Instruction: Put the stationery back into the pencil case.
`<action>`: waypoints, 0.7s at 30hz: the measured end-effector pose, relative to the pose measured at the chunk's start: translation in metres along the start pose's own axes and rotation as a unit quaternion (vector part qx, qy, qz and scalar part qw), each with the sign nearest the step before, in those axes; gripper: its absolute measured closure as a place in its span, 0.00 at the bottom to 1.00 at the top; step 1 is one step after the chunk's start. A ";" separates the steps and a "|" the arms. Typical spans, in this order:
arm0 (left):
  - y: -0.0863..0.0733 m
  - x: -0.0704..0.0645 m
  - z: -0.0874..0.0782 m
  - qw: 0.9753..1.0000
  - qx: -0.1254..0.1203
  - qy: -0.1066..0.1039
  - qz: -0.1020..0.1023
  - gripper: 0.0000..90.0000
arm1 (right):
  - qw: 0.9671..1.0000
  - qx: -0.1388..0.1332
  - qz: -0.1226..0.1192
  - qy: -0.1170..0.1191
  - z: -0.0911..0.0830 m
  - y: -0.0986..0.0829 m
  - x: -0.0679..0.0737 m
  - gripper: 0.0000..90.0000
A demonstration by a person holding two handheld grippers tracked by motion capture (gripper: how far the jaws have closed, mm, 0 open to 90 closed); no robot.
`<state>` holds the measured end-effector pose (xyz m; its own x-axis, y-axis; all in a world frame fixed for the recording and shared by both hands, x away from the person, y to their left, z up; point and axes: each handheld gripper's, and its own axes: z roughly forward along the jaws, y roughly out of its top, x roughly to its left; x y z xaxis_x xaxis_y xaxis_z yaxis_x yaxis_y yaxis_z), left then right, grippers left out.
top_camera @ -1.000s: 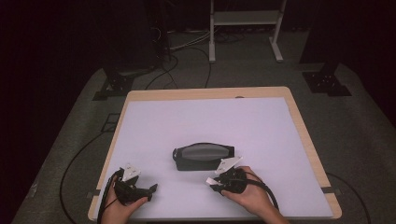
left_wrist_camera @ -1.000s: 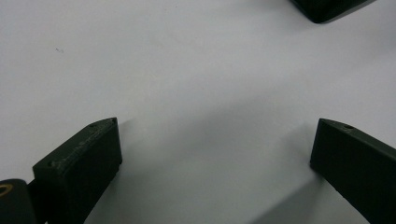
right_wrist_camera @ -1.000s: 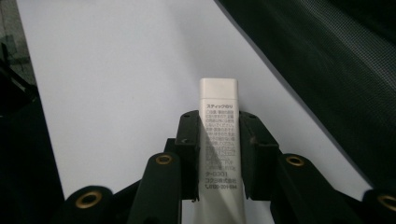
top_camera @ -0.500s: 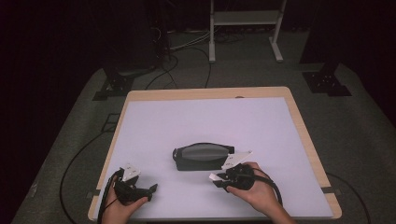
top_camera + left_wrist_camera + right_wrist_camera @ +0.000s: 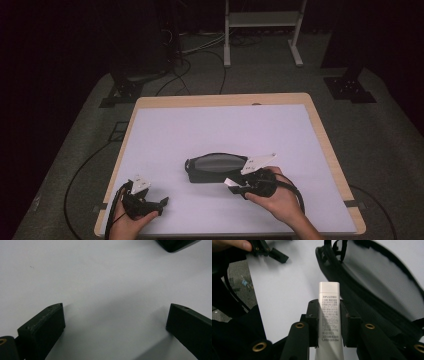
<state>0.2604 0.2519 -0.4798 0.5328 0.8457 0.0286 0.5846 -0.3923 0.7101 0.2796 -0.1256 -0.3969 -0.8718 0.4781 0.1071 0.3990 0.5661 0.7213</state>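
Note:
A black zip pouch with a grey mesh panel (image 5: 215,167) lies in the middle of the white table (image 5: 220,125). My right gripper (image 5: 240,186) is at the pouch's near right end, shut on a white glue stick (image 5: 231,182). In the right gripper view the glue stick (image 5: 329,312) stands clamped between the jaws, printed label facing the camera, with the mesh pouch (image 5: 374,277) just to its right. My left gripper (image 5: 159,202) rests near the table's front left, open. Its jaws stand wide apart over bare table in the left gripper view, where a pouch corner (image 5: 175,243) shows at the top.
The table has a wooden rim (image 5: 325,150). Cables (image 5: 90,165) trail over the grey floor at the left. A white metal frame (image 5: 262,22) stands behind the table, and dark stand bases (image 5: 350,87) sit on the floor at both far sides.
My right gripper has shifted a little to the right and away from me with the glue stick in it. The left gripper has stayed put.

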 end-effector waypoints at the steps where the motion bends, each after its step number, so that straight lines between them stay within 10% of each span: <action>1: 0.000 0.000 0.000 1.000 0.000 0.000 0.000 0.01 | 1.000 -0.003 0.000 0.001 -0.001 0.002 -0.001 0.78; 21: 0.000 0.000 0.000 1.000 -0.001 0.000 -0.002 0.01 | 1.000 -0.011 -0.014 0.010 0.001 0.036 -0.034 0.78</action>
<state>0.2602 0.2517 -0.4799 0.5302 0.8475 0.0259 0.5855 -0.3880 0.7118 0.3244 -0.1210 -0.3748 -0.8879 0.4492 0.0997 0.3684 0.5641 0.7390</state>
